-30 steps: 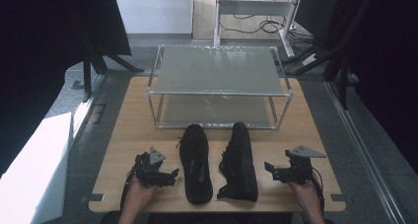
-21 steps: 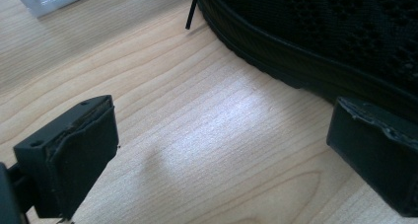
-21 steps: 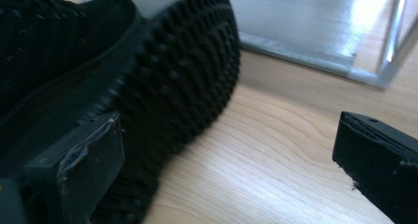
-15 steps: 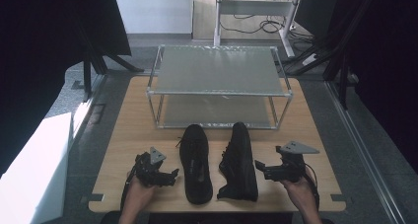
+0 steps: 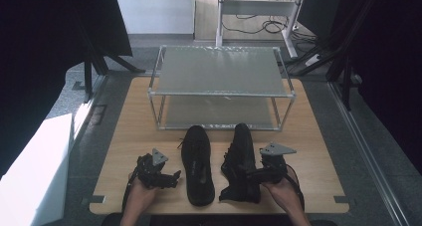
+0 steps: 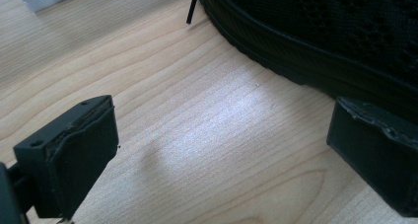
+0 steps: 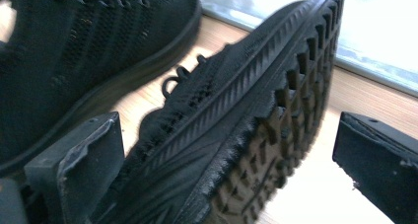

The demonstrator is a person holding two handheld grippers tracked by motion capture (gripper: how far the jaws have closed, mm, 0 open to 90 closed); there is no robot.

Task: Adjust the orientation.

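Two black knit shoes lie on the wooden table. The left shoe stands upright on its sole. The right shoe is tipped on its side, and its ridged sole faces my right gripper. My right gripper is open, and the shoe's rear part lies between the jaws without being pinched. Open too, my left gripper rests low just left of the left shoe, with bare wood between its jaws.
A two-tier metal-framed rack with frosted shelves stands on the far half of the table, just beyond the shoes' toes. A white block sits off the table's left. Cables and a desk frame lie on the floor behind.
My right gripper has slid left across the table until its jaws straddle the right shoe. The left gripper and left shoe have stayed put.
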